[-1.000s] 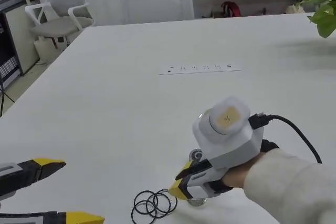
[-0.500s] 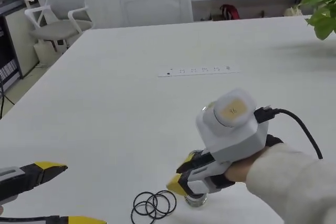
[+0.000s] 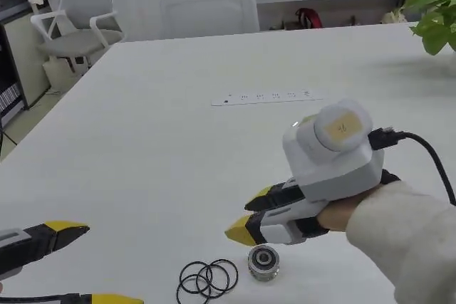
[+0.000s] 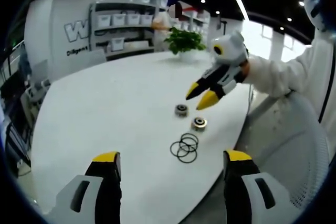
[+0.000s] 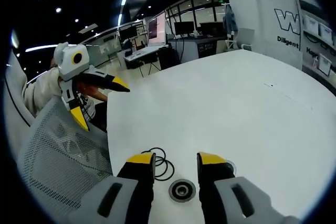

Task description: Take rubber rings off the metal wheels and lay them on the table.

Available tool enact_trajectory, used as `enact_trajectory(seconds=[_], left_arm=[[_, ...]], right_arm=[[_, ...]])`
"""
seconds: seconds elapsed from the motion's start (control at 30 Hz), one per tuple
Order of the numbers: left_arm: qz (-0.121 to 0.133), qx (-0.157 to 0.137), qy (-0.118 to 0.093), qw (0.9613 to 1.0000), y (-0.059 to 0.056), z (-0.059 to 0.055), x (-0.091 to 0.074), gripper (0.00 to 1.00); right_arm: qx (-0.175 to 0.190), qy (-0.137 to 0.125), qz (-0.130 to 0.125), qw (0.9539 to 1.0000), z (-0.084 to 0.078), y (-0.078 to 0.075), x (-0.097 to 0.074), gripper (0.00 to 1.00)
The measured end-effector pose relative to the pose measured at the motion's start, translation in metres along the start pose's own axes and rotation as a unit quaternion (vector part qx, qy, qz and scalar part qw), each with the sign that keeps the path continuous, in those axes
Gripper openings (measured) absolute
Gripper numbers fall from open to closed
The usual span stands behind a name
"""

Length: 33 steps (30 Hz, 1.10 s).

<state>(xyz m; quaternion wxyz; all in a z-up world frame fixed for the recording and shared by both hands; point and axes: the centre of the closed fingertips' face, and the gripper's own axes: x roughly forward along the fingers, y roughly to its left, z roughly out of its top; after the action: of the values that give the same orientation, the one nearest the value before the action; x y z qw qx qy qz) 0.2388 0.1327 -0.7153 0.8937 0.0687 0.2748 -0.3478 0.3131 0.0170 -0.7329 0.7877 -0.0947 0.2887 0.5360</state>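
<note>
Right tool hovers just above the white worktop, jaws a little apart, nothing between them. A hand in a pale sleeve holds it; a black cable runs off its back.

Metal wheel sits flat on the worktop, right below the right tool's tips and not touched by them. Rubber rings, thin black loops overlapping in a small pile, lie loose on the worktop just beside the wheel, on its left, near the front edge.

Left tool is low at the near left corner, jaws spread wide, empty, well apart from the rings.

Left gripper view: left tool gaping open, rings ahead of it, wheel just past them, a second wheel near that one and farther in. Right tool above the two wheels, tips pointing down at them.

Right gripper view: right tool with a narrow gap, wheel below the gap, rings just beyond the left jaw. Left tool off to the side, open.

Power strip mid-worktop, chair and plant at the far corners.
</note>
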Motion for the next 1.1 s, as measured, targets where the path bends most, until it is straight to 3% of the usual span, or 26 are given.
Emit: enact_trajectory(seconds=[0.37, 0.57, 0.77, 1.1], left_arm=[[0.0, -0.002, -0.003, 1.0, 0.0, 0.001, -0.001, 0.82], [-0.002, 0.001, -0.023, 0.9997, -0.002, 0.014, -0.007, 0.82], [0.003, 0.001, -0.026, 0.9997, -0.001, 0.014, -0.007, 0.84], [0.011, -0.006, -0.028, 0.9995, 0.004, 0.007, -0.008, 0.85]], right_arm=[[0.01, -0.036, -0.012, 0.9992, 0.01, -0.006, -0.03, 0.43], [0.021, -0.054, -0.015, 0.9982, 0.015, -0.003, -0.047, 0.52], [0.01, -0.064, -0.019, 0.9977, 0.018, -0.001, -0.066, 0.59], [-0.014, -0.033, -0.042, 0.9985, -0.013, -0.01, -0.095, 0.71]])
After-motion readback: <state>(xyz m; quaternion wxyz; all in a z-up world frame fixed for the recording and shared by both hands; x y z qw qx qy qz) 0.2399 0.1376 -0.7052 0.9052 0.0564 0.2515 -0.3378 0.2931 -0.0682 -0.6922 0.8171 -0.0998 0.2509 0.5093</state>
